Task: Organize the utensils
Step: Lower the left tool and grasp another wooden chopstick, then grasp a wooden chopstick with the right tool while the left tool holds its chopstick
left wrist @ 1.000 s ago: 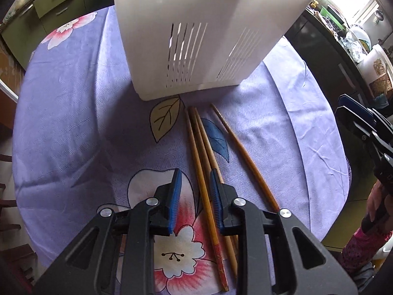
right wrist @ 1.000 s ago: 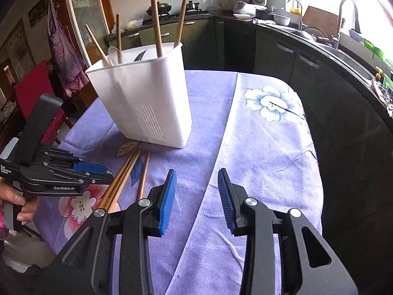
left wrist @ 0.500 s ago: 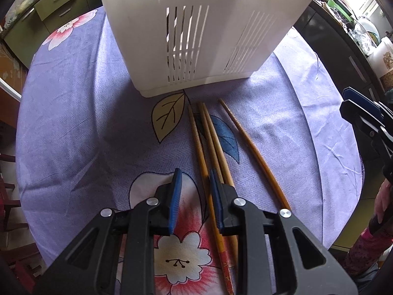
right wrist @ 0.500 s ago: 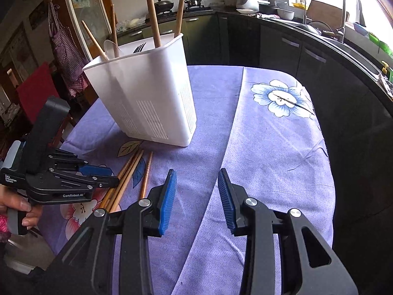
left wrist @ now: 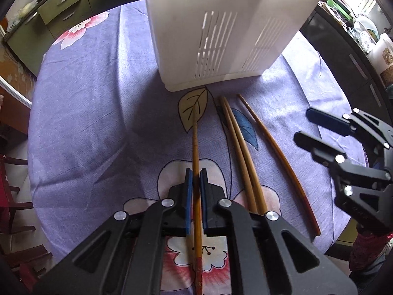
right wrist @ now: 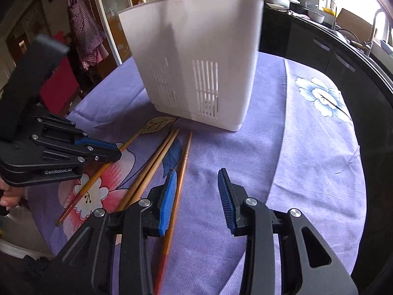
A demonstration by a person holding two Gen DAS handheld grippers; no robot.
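Left gripper (left wrist: 194,177), pointing steeply down at the counter (left wrist: 86,123): its jaws have just been closing and now pinch one chopstick (left wrist: 195,147), which runs straight ahead between the blue pads toward the white holder (left wrist: 221,24) beyond them. Right of these jaws lies a pair of chopsticks (left wrist: 242,152) side by side, and farther right a single darker chopstick (left wrist: 277,152); all three rest on the purple flowered cloth (left wrist: 73,86), tips near the holder's base. Right gripper (right wrist: 197,184): jaws spread, nothing between them, held above the cloth. The darker chopstick (right wrist: 180,179) passes just beside the left pad, on its outer side; the pair (right wrist: 152,167) lies farther left again. The holder (right wrist: 196,61) stands ahead of the jaws, with several sticks rising from its top. The left gripper (right wrist: 118,151) shows at the left, clamped on its chopstick (right wrist: 91,184).
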